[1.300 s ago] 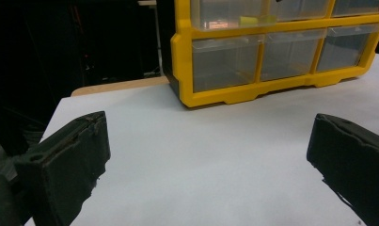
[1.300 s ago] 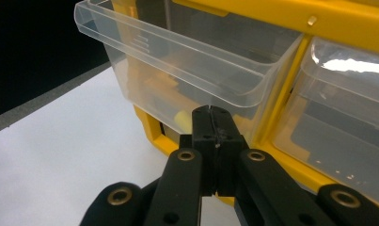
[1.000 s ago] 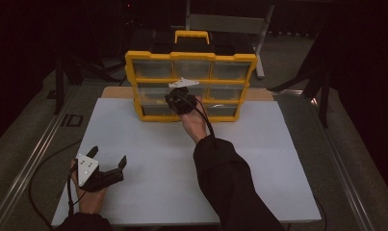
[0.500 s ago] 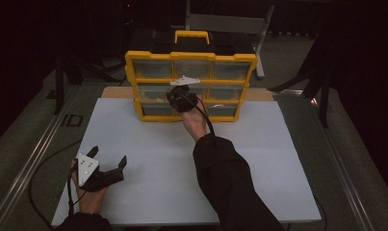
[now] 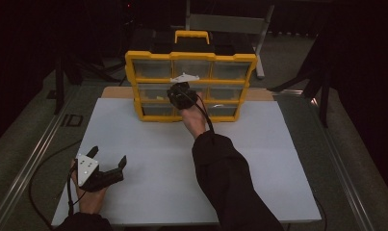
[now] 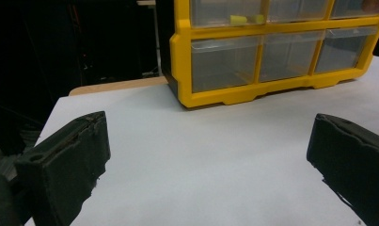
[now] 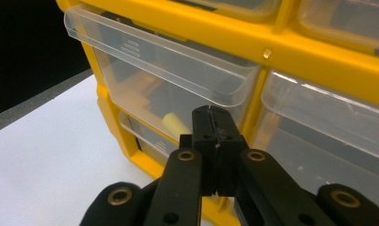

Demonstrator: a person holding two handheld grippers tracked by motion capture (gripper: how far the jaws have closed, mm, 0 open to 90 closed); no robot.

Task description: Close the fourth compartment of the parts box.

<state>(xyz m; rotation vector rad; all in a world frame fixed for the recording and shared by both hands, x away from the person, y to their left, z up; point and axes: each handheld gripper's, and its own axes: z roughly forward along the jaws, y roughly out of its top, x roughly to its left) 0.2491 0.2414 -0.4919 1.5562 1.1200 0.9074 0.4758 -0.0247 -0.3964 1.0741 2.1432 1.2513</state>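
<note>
A yellow drawer cabinet (image 5: 190, 57) with clear drawers stands at the back of the white table sheet (image 5: 153, 159). My right gripper (image 5: 178, 92) is held up against its middle row, jaws shut with nothing between them. In the right gripper view the closed tips (image 7: 213, 118) sit just in front of a clear drawer (image 7: 168, 70) that holds a pale yellow piece (image 7: 176, 124). My left gripper (image 5: 108, 155) rests at the front left of the sheet, open and empty. Its view shows both jaws wide apart (image 6: 208, 136), facing the cabinet (image 6: 182, 56) from a distance.
A wooden board (image 5: 115, 91) lies under the cabinet. A metal rail (image 5: 32, 159) runs along the table's left side, and a grey metal frame (image 5: 230, 21) stands behind the cabinet. Cables trail from both grippers.
</note>
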